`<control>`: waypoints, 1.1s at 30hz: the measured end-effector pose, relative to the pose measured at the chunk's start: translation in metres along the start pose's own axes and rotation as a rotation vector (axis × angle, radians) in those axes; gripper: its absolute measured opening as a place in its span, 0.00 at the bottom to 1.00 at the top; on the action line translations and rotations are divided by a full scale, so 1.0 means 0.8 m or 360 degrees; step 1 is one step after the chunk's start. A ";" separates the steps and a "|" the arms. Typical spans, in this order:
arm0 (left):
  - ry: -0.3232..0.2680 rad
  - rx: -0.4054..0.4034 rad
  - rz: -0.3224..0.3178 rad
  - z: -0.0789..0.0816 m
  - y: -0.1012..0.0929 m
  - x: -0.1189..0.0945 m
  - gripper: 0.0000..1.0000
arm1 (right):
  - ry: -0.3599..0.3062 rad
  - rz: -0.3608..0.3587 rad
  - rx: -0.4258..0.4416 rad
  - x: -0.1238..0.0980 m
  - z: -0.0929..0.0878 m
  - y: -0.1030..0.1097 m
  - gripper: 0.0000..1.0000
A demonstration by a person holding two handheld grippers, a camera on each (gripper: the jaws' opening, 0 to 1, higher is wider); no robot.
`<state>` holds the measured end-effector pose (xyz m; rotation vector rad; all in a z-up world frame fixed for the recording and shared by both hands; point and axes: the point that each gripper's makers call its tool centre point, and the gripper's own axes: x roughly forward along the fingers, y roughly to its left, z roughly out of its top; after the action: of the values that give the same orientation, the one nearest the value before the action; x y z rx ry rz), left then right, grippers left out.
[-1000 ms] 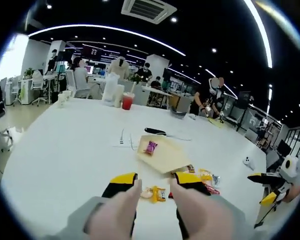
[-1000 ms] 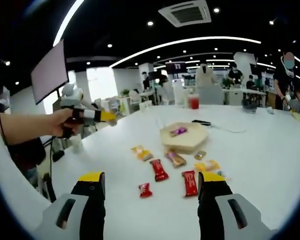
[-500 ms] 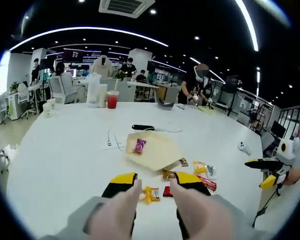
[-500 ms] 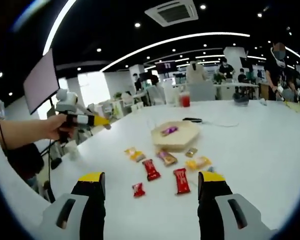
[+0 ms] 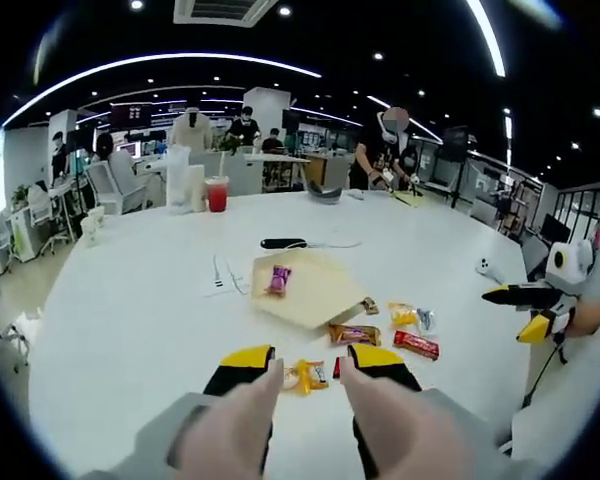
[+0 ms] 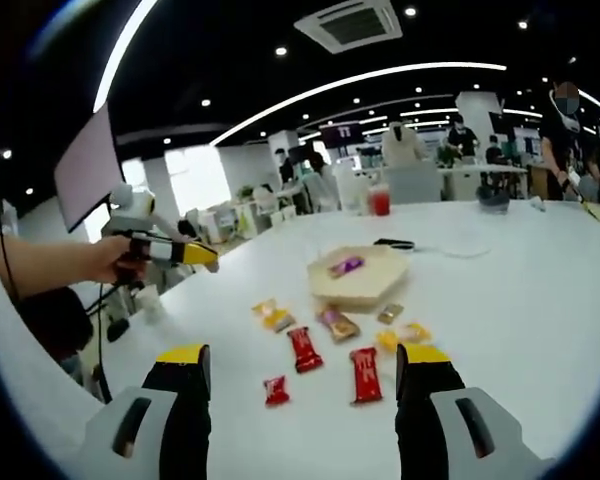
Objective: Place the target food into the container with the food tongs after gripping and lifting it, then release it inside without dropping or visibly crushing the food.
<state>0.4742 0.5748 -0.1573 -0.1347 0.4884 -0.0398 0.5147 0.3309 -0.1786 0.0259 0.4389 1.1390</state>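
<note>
You are holding both tongs released—left gripper (image 5: 308,372) hovering over a small, light, probably crinkly yellow snack packet (image 5: 307,376) near the hexagonal wooden tray (image 5: 315,298); right gripper (image 6: 300,385) is hanging open—pinch its middle gently.

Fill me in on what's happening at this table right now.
A person holds a two-jaw gripper in each hand over a white table. Neither holds anything: the left gripper and the right gripper both hang open above scattered wrapped snacks. A hexagonal wooden tray already has one purple-wrapped candy in it. Still loose on the table are a yellow snack, two long red bars, a small red candy and others. No tongs are visible in either jaw.
</note>
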 end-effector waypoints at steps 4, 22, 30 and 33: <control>-0.0002 -0.0010 -0.0009 -0.005 -0.007 0.006 0.28 | 0.0010 0.0005 0.0013 0.008 0.002 -0.001 0.77; -0.0009 0.0094 -0.0103 -0.011 -0.021 0.019 0.26 | 0.0052 0.0032 0.0025 0.007 -0.009 0.005 0.76; -0.0005 0.0008 -0.0116 -0.005 -0.010 0.025 0.26 | 0.0058 0.0033 0.0025 0.006 -0.010 0.005 0.76; -0.0014 0.0026 -0.0239 -0.004 -0.022 0.031 0.26 | 0.0070 0.0039 0.0025 0.005 -0.012 0.006 0.76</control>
<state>0.4942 0.5557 -0.1690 -0.1553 0.4681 -0.1900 0.5087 0.3346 -0.1879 0.0201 0.4881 1.1618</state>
